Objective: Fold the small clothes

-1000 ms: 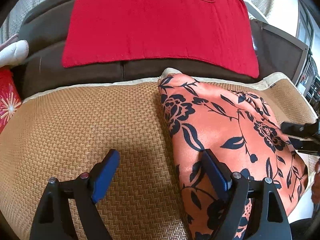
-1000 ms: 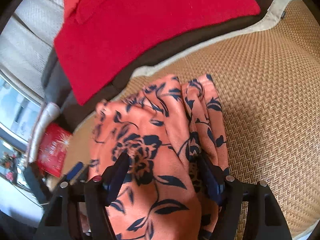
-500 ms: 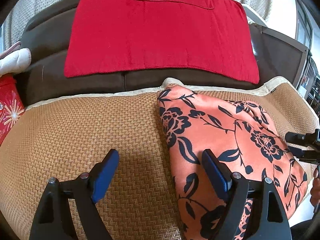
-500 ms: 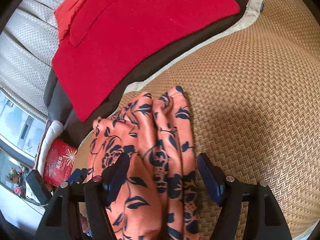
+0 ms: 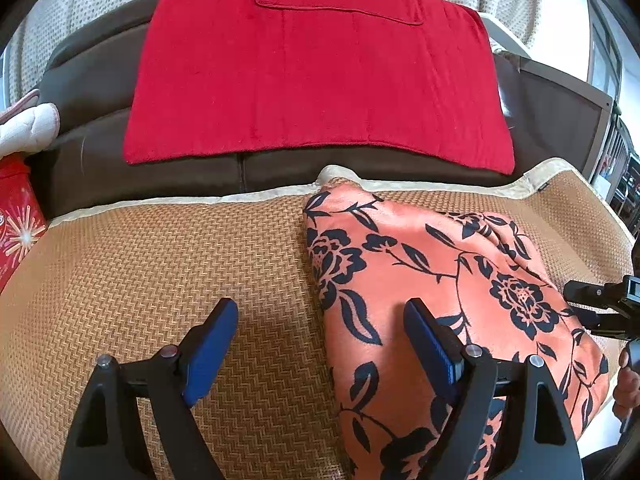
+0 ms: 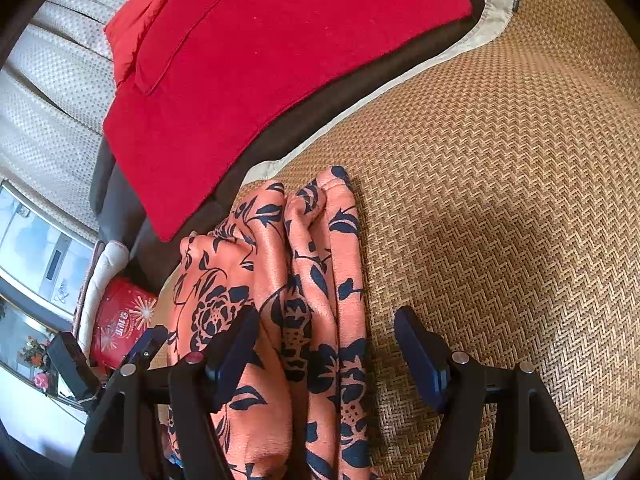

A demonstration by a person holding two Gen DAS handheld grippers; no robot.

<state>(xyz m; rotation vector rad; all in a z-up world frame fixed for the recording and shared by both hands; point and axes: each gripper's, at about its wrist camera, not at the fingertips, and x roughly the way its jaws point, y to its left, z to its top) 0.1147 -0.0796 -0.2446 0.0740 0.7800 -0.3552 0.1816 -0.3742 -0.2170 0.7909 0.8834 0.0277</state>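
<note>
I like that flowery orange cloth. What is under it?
The flowery orange cloth lies folded on a woven tan mat, which shows all around it. The part of the mat right beneath is covered, so anything else tucked under there cannot be seen.

Soft-sheened orange floral-print cloth garment (image 5: 432,264) on coarse tan herringbone-woven mat (image 5: 160,264); behind, matt red plush towel (image 5: 316,80).

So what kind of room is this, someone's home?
Probably a living room: a dark brown sofa draped with a red towel, its seat covered by a woven mat, where a floral garment lies.
</note>
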